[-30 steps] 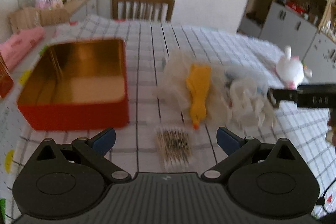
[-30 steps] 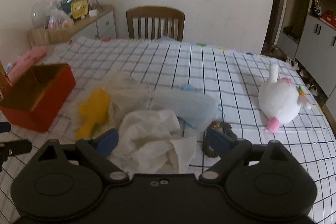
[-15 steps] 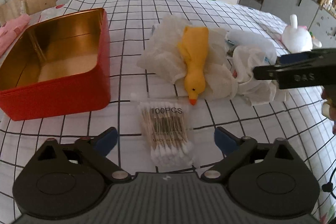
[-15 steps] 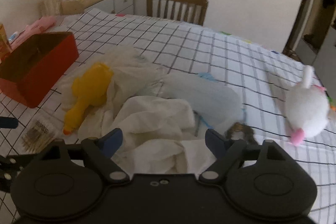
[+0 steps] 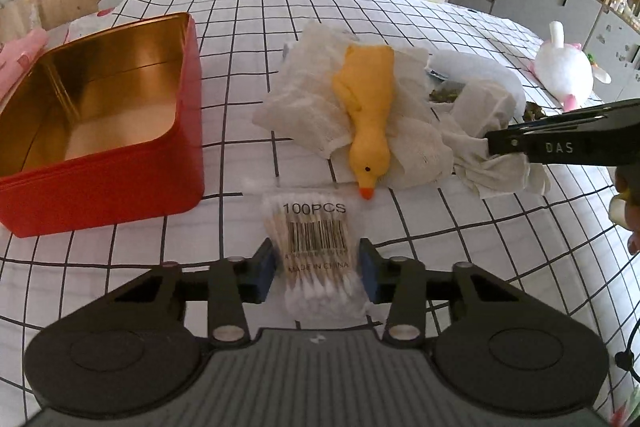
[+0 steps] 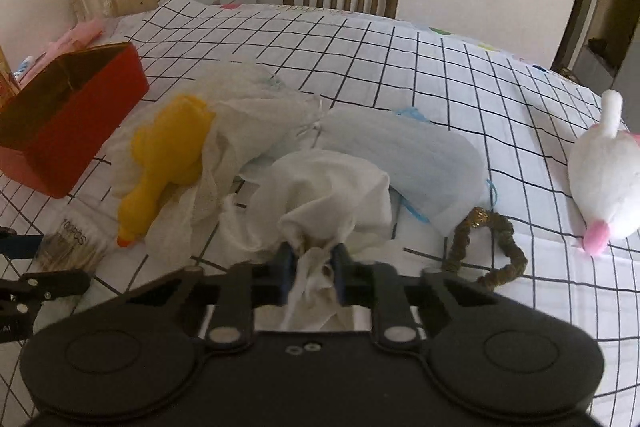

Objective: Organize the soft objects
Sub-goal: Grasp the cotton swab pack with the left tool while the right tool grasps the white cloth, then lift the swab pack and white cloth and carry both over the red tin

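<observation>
Down at the near edge of the desk (image 5: 460, 239), the left hand-held gripper (image 5: 316, 277) is clamped on the light, crinkly swab pack (image 5: 314, 247) mid-body, while the right hand-held gripper (image 6: 311, 277) pinches a floppy white cloth (image 6: 332, 187) by its bunched corner, so it'll probably drape and drag.

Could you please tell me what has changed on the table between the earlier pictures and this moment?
Both tongs came down and closed. The left tongs now clamp the pack of cotton swabs; the right tongs have pinched a fold of the white cloth. Both were open wide a second ago. The red tin, yellow duck, blue mask and white plush stayed put.
</observation>
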Available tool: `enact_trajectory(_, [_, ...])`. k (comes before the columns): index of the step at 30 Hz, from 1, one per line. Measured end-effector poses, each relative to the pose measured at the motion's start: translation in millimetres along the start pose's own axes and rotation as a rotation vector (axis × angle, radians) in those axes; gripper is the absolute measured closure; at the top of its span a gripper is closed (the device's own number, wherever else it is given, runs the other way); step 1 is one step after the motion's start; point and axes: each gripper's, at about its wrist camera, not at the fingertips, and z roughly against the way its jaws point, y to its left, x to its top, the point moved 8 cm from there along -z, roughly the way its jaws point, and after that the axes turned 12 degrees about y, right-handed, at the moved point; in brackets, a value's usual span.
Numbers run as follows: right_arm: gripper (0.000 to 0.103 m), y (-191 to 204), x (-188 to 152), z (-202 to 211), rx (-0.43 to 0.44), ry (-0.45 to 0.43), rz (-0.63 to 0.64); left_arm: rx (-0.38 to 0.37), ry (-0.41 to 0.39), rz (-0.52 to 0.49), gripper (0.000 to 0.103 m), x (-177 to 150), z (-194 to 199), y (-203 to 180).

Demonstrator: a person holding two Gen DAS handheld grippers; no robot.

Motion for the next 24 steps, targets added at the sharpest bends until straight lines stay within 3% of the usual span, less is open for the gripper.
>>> enact_trajectory(10, [0.095,3,2,50,0.02,-0.081,-0.027,-0.023,-0.034,0.021,0.069,2,12,7])
enact_trajectory(16, [0.095,12,6,87,0.029,-0.133,0.018,-0.034,-0.077,0.037,0.069,4,31,13])
enact_trajectory(18, [0.094,14,6,90,0.039,-0.112,0.032,-0.036,-0.092,0.04,0.069,4,36,14])
enact_trajectory(22, [0.094,17,-18,57,0.054,0.046,0.057,-0.046,-0.103,0.048,0.069,3,42,17])
enact_trajectory(24, [0.094,15,-32,48,0.066,0.078,0.032,-0.047,-0.099,0.043,0.069,1,41,16])
